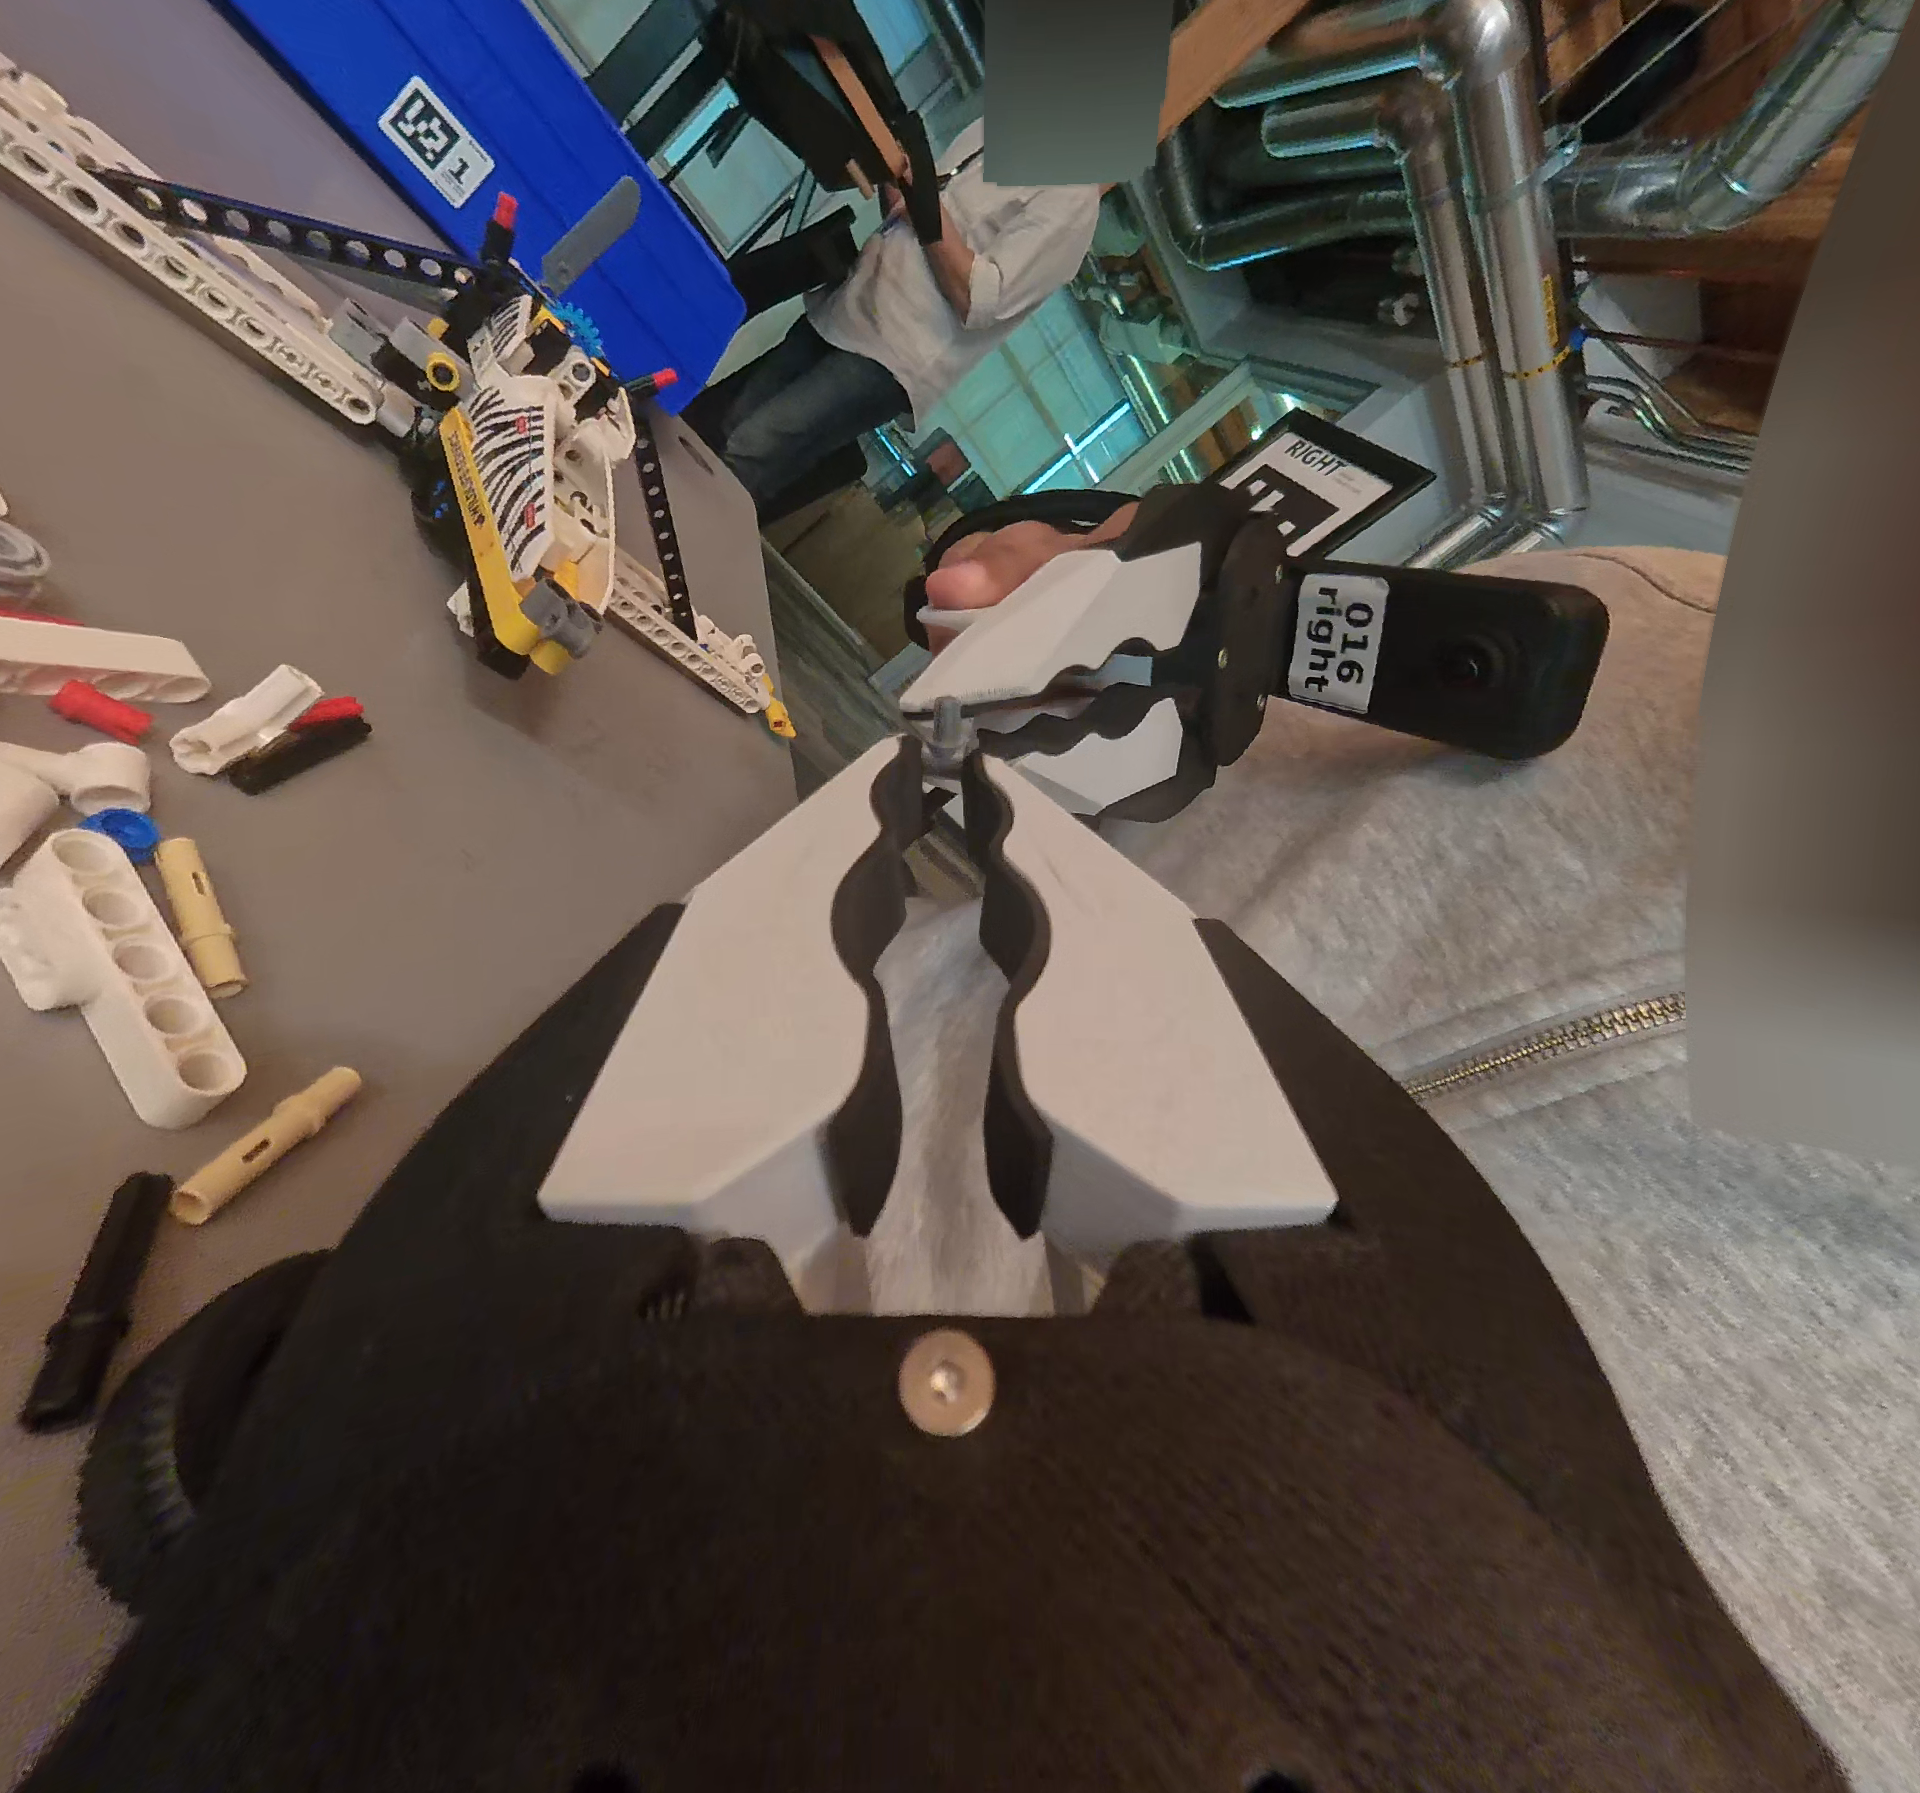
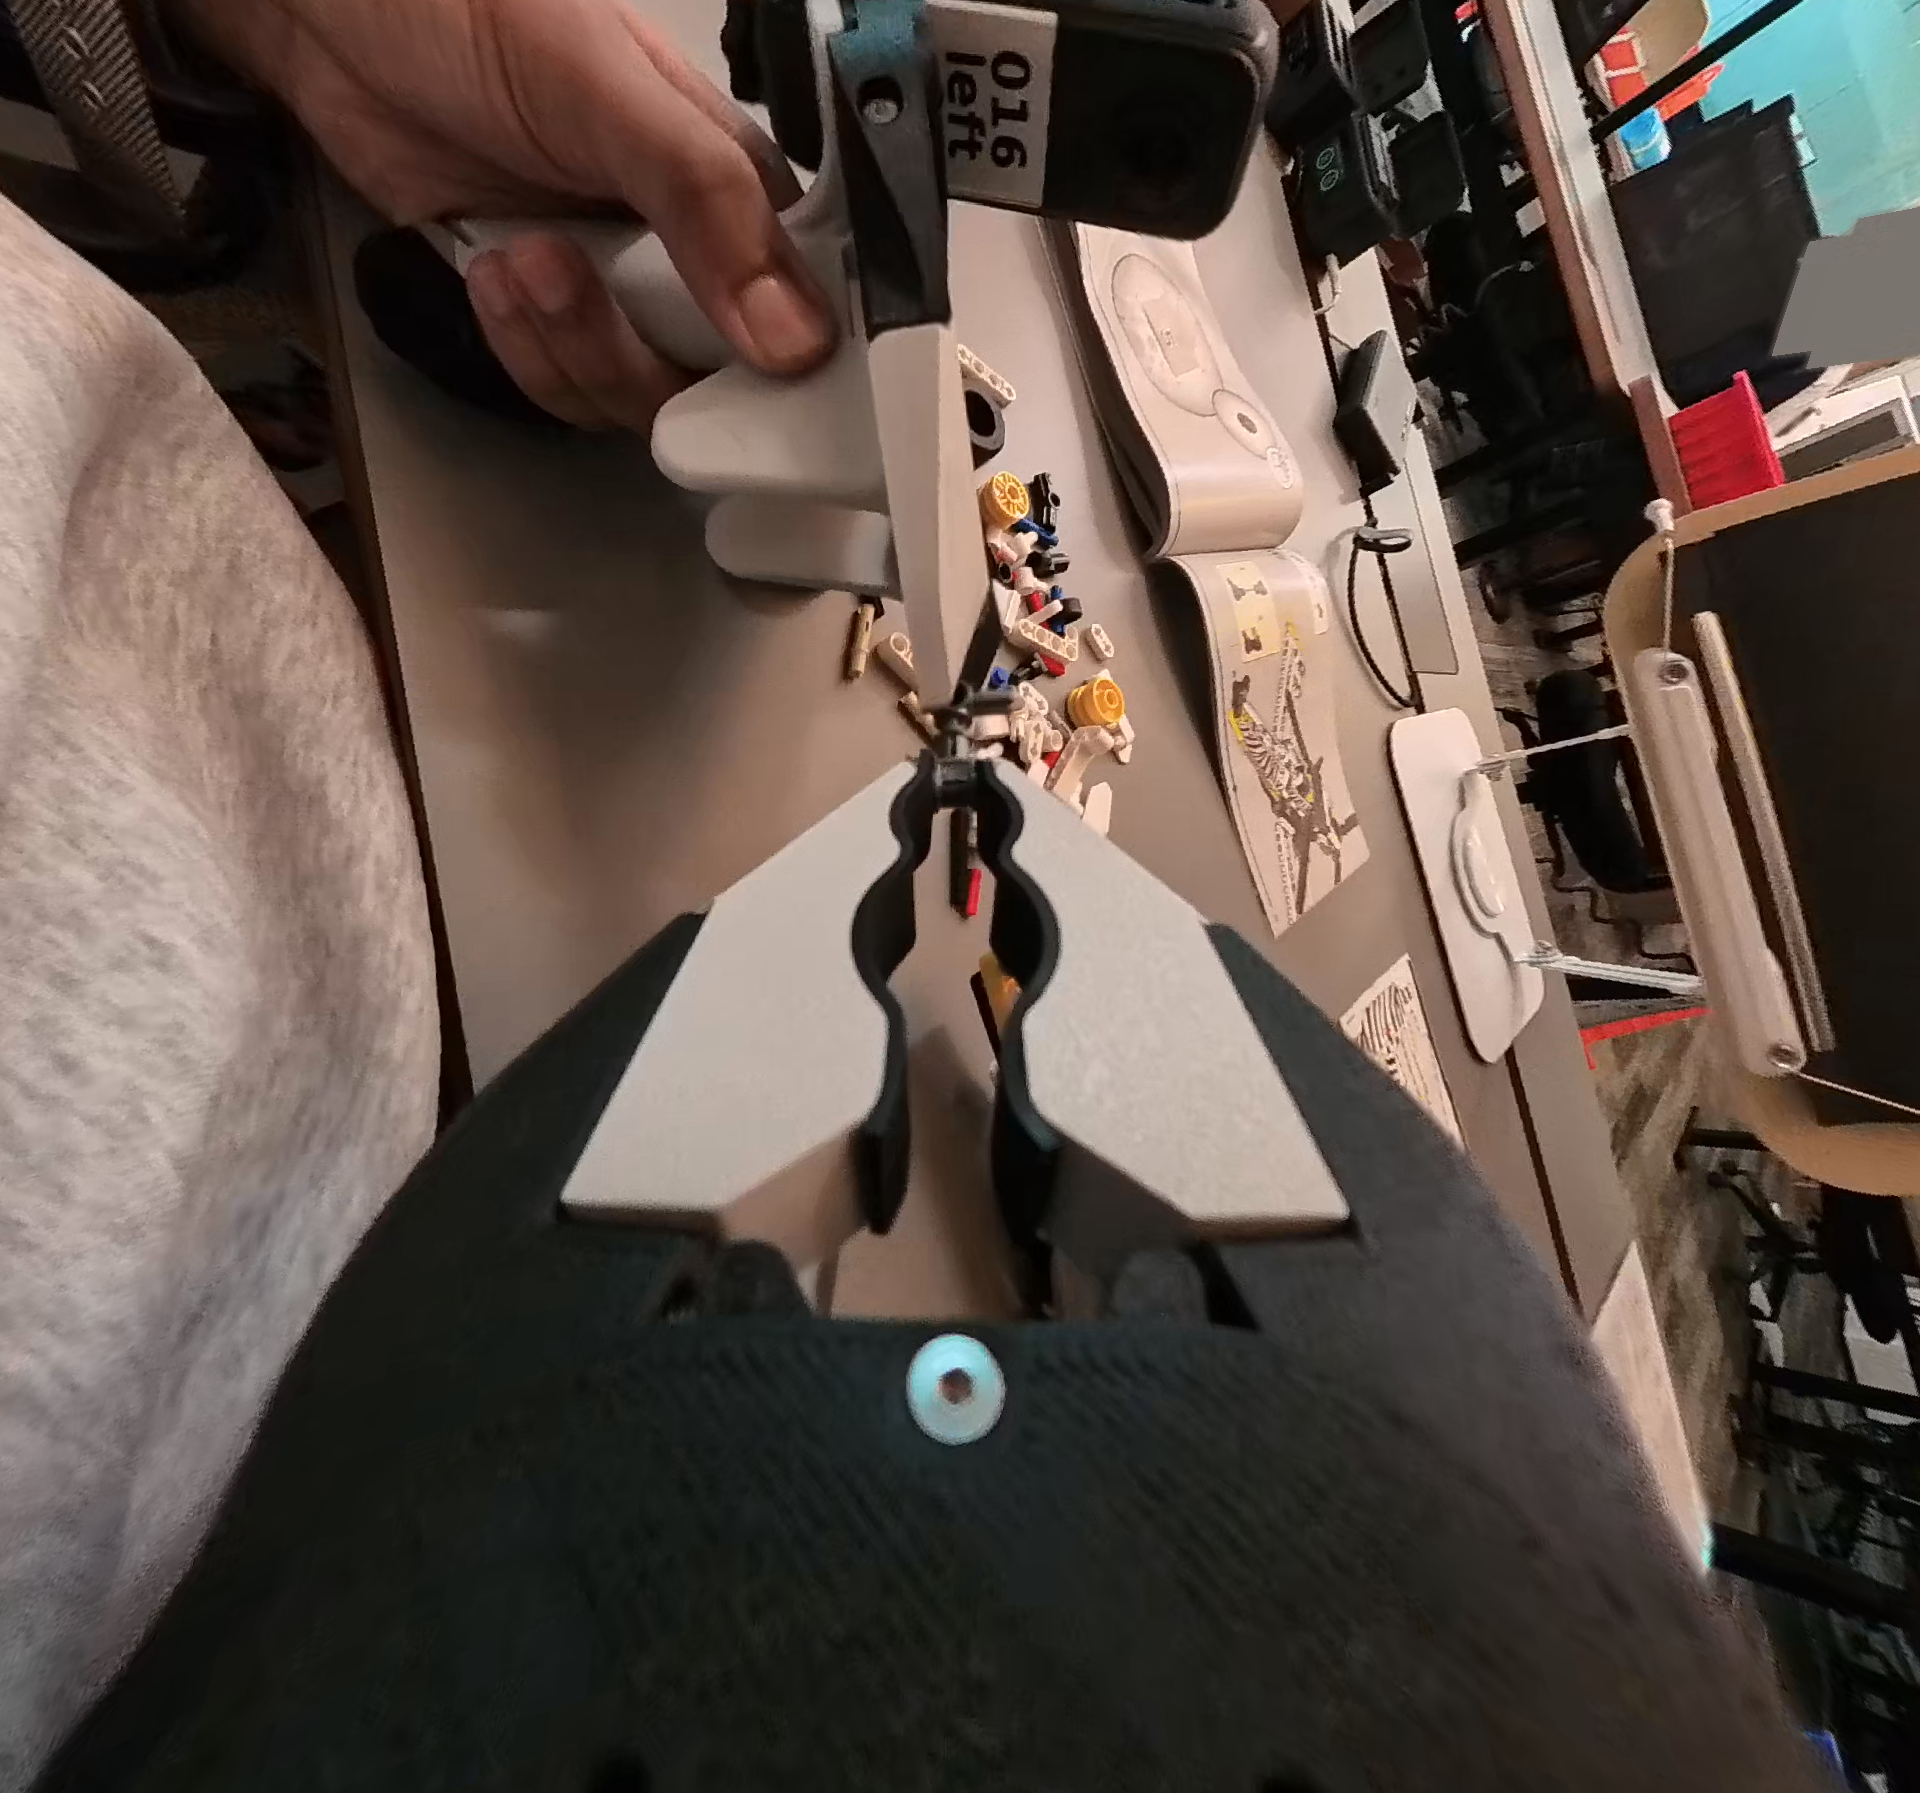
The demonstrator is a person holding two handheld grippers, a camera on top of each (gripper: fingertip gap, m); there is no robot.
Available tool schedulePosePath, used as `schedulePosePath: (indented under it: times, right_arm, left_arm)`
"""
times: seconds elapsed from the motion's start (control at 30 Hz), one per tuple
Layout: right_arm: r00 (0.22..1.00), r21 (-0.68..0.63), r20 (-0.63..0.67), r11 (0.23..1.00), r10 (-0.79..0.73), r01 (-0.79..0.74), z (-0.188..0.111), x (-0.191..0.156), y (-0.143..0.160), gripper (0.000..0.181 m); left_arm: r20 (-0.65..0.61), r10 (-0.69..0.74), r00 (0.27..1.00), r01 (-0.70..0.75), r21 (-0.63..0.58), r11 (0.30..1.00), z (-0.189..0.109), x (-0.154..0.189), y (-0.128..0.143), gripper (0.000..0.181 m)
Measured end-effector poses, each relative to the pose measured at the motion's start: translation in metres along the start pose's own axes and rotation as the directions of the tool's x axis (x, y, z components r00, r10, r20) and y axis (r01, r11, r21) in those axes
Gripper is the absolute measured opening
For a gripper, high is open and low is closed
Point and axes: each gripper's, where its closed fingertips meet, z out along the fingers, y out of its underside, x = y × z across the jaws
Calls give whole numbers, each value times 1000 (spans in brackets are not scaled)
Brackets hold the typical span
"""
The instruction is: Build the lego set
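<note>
Grey small part (image 1: 948,720) half-hidden, pinched between left tongs (image 1: 940,777) and right tongs (image 2: 954,775).

Matt grey smooth tabletop (image 1: 260,496); glossy white plastic holed beam (image 1: 125,974) at lower left; shiny metal ducts (image 1: 1496,185) upper right; fuzzy grey cloth sweater (image 1: 1455,912) with a brass zip.

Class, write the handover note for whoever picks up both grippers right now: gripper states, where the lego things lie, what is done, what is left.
Left gripper: shut on a small grey piece.
Right gripper: shut on a small black piece; the two tips meet above the table edge.
Done: the striped plane model is partly built, on the table.
Left: join the held pieces; loose parts and the open instruction booklet lie on the table.
</note>
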Motion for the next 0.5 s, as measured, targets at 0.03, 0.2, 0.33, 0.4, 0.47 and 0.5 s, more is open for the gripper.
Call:
schedulePosePath:
  times: [0.03, 0.2, 0.33, 0.4, 0.47, 0.5]
  right_arm:
    - [1000, -2, 2, 1000, -8, 8, 0, -1, 0, 5]
    - [998, -13, 22, 998, -65, 65, 1, -5, 3, 5]
    - [992, -23, 37, 992, -122, 123, 2, -8, 5, 6]
    - [988, -26, 49, 988, -148, 150, 2, -10, 6, 6]
    - [984, -30, 61, 986, -165, 167, 3, -11, 8, 6]
    - [983, -35, 67, 984, -173, 176, 4, -12, 9, 6]
  left_arm:
    - [6, -2, 1000, 2, -5, 1000, 0, -1, 1, 5]
    - [29, -24, 999, 25, -36, 999, 2, -5, 5, 5]
    - [52, -33, 998, 36, -60, 998, 3, -8, 9, 6]
    - [64, -37, 997, 41, -73, 996, 4, -10, 11, 5]
    - [80, -35, 996, 42, -83, 996, 4, -12, 12, 5]
    - [90, -33, 995, 41, -89, 995, 4, -13, 13, 6]
